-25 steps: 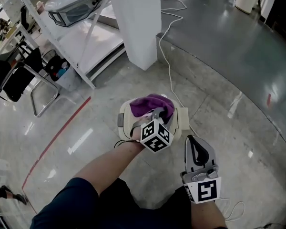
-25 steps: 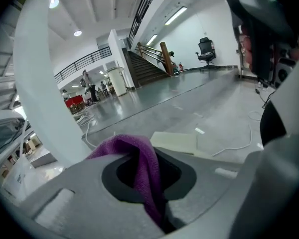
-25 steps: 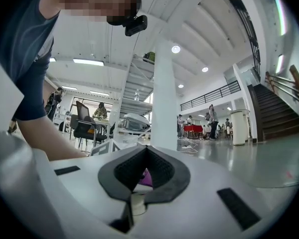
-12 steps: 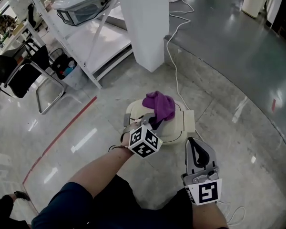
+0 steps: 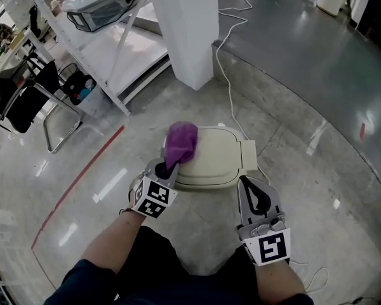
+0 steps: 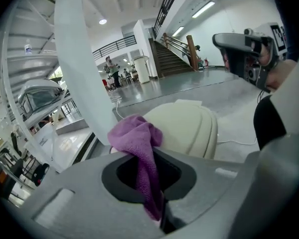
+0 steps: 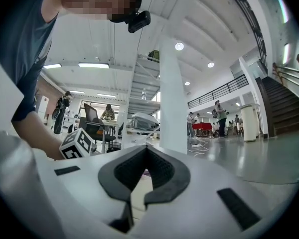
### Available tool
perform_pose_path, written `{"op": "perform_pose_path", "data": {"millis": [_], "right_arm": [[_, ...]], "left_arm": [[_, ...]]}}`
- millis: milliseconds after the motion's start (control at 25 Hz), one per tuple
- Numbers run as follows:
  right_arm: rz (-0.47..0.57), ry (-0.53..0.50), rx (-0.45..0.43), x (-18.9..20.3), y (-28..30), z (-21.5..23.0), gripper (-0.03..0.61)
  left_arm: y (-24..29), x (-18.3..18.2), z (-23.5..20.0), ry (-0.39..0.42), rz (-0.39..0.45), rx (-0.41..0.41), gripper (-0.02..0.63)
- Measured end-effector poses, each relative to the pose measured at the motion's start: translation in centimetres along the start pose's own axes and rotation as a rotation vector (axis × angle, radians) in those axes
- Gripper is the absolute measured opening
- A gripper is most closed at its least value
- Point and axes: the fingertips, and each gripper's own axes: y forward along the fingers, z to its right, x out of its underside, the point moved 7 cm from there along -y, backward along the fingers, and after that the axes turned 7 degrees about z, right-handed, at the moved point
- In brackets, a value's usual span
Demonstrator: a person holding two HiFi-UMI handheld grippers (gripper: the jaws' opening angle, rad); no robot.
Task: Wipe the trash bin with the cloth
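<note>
while pinched in left gripper (image 5: 167,169), purple cloth (image 5: 180,142) on trash bin (image 5: 217,159)

The purple cloth (image 5: 180,142) looks soft and knitted, the cream trash bin (image 5: 219,161) smooth matt plastic, the floor (image 5: 292,189) glossy concrete.

Left gripper (image 5: 166,168), forearm reaching forward, jaws clamped on the cloth (image 5: 180,142); right gripper (image 5: 254,186) held alongside, jaws together, empty.
</note>
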Motion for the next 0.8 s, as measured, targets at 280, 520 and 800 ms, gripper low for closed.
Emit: {"op": "perform_pose_path", "data": {"millis": [280,520,800], "right_arm": [[0.013,-0.007,0.035,-0.6,-0.9,1.0,0.006],[0.031,-0.01,0.048,-1.4,-1.6,1.4,0.006],[0.024,-0.014,0.067,-1.6,-2.1,1.7,0.006]], "left_arm": [[-0.2,-2.9,8.8,0.048,0.066,0.198,0.025],[1.6,-5.4,14.6,0.063,0.106,0.319,0.025],[3.1,-6.3,19.6,0.074,0.119,0.435,0.025]]}}
